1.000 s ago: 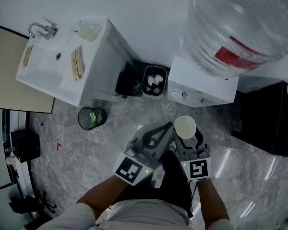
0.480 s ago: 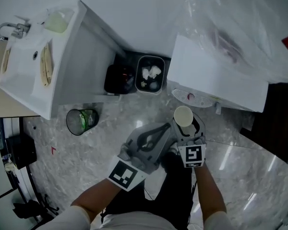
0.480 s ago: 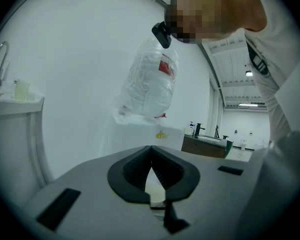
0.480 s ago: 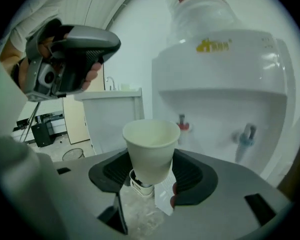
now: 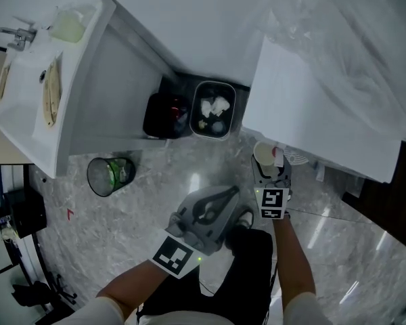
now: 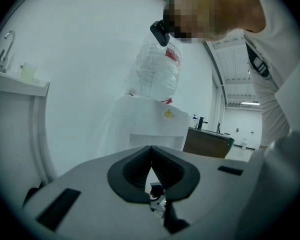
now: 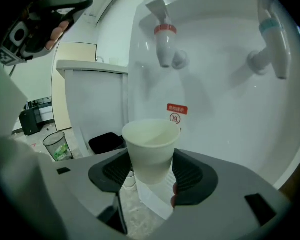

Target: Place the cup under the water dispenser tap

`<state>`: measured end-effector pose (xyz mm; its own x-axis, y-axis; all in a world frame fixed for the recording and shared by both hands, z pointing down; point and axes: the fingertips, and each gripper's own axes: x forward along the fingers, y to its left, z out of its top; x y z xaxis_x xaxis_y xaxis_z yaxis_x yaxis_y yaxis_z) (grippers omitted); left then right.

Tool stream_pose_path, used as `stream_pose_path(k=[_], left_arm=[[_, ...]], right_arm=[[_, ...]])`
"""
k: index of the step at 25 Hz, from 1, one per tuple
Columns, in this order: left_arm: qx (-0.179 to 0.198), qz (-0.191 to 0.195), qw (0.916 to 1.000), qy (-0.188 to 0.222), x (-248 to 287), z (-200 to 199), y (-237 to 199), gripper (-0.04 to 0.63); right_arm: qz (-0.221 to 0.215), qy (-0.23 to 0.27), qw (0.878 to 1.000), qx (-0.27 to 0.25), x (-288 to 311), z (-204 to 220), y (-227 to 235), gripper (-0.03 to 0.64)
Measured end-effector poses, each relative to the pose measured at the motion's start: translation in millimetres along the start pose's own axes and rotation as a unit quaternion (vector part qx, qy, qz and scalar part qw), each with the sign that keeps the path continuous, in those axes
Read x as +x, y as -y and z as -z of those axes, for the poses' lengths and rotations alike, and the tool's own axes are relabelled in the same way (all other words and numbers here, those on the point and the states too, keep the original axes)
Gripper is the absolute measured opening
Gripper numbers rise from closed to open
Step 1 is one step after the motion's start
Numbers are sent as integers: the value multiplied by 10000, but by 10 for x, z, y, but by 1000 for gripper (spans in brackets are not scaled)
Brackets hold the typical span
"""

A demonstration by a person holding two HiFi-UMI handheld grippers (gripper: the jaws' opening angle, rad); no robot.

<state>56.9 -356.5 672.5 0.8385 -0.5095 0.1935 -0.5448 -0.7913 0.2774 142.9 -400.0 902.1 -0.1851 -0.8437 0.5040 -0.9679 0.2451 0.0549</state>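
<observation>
An empty white paper cup (image 7: pixel 150 149) stands upright between the dark pads of my right gripper (image 7: pixel 150 171), which is shut on it. Just ahead is the white water dispenser's recess, with the red tap (image 7: pixel 165 44) above the cup and slightly to its left. The blue tap (image 7: pixel 272 44) is off to the right. In the head view the cup (image 5: pixel 264 154) sits at the dispenser's front (image 5: pixel 311 120), beside the drip tray (image 5: pixel 299 158). My left gripper (image 5: pixel 224 195) hangs back to the left, shut with nothing in it, its pads meeting at the tips (image 6: pixel 151 151).
A white sink cabinet (image 5: pixel 88 80) stands to the left. Between it and the dispenser are a black bin with rubbish (image 5: pixel 213 110) and a black bag (image 5: pixel 166 117). A mesh waste basket (image 5: pixel 110 175) stands on the marble floor. A dark cabinet (image 5: pixel 392 202) lies to the right.
Both grippers have dropped lower. The right one carried the cup forward to the dispenser's front, under the taps. The left gripper trailed behind, staying shut.
</observation>
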Motion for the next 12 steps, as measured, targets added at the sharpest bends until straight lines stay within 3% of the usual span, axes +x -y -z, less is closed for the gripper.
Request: stream_pose_path(k=[7, 12], left_arm=[[-19, -38, 10000, -5, -33, 47, -31, 6], [-23, -45, 10000, -32, -16, 30, -41, 6]], right_arm=[[168, -307, 9994, -67, 192, 226, 98, 267], [47, -526, 9986, -55, 246, 307, 127, 267]])
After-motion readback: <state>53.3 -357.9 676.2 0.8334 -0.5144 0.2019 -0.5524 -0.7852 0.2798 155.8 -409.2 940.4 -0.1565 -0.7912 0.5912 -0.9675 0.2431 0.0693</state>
